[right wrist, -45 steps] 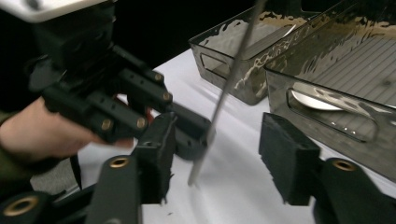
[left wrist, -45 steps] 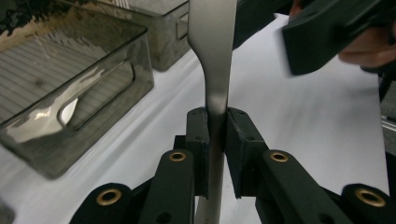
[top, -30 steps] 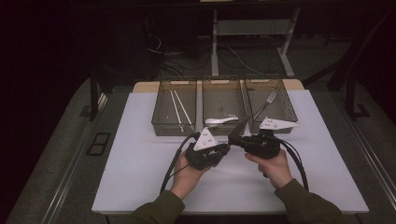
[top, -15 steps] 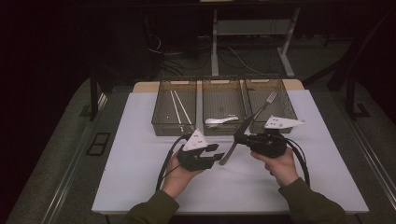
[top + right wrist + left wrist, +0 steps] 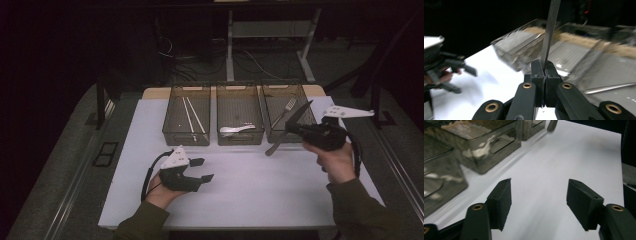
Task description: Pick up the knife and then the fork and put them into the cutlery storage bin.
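Note:
A metal table knife is clamped in my right gripper, which is shut on it and raised in front of the right-hand bin. In the right gripper view the blade rises straight from the closed jaws. My left gripper rests low over the white mat at the near left. Its jaws have just been opening, and nothing lies between its pads. The right gripper view shows the left gripper far off at the left.
Three clear bins stand in a row at the back of the mat. The left bin holds chopsticks, the middle bin a white spoon, and the right one a fork. Dark floor surrounds the table.
The two grippers, close together at mid-table with the knife between them, have parted. The left moved left and opened off the knife; the right moved right and up with the knife.

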Demonstrator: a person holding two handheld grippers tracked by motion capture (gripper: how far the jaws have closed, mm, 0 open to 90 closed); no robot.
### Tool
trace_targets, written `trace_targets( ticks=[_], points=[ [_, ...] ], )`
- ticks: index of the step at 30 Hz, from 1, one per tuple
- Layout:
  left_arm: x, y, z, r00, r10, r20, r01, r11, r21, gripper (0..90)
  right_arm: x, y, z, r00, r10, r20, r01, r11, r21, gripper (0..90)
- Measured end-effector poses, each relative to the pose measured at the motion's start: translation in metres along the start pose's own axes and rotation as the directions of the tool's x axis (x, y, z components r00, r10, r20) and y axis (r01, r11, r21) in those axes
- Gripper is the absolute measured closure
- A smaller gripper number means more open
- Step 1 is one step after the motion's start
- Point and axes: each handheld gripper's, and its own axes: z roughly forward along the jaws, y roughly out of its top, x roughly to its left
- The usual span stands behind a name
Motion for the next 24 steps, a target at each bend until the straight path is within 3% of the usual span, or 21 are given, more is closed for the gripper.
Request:
trace_targets(
  ticks=[9,17,20,24],
  points=[
    [0.01,-0.021,-0.016,0.9993,-0.017,-0.032,0.018,0.9997,0.017,23.7,-0.042,0.04,-0.029,0.9874,0.0,0.158,0.005,0.9994,-0.033,88.5],
    [0.015,-0.026,-0.02,0.996,-0.069,-0.057,0.071,0.9973,0.021,6.1,-0.076,0.066,-0.02,0.9563,-0.035,0.29,0.02,0.9983,0.056,88.6],
    [0.015,-0.026,-0.018,0.9956,-0.073,-0.058,0.075,0.9969,0.026,0.2,-0.088,0.066,-0.012,0.9495,-0.031,0.312,0.001,0.9955,0.095,88.6],
    [0.015,-0.026,-0.016,0.9961,-0.071,-0.054,0.073,0.9968,0.033,0.0,-0.1,0.06,0.002,0.9392,-0.036,0.342,-0.025,0.9849,0.171,88.6]
  ],
)
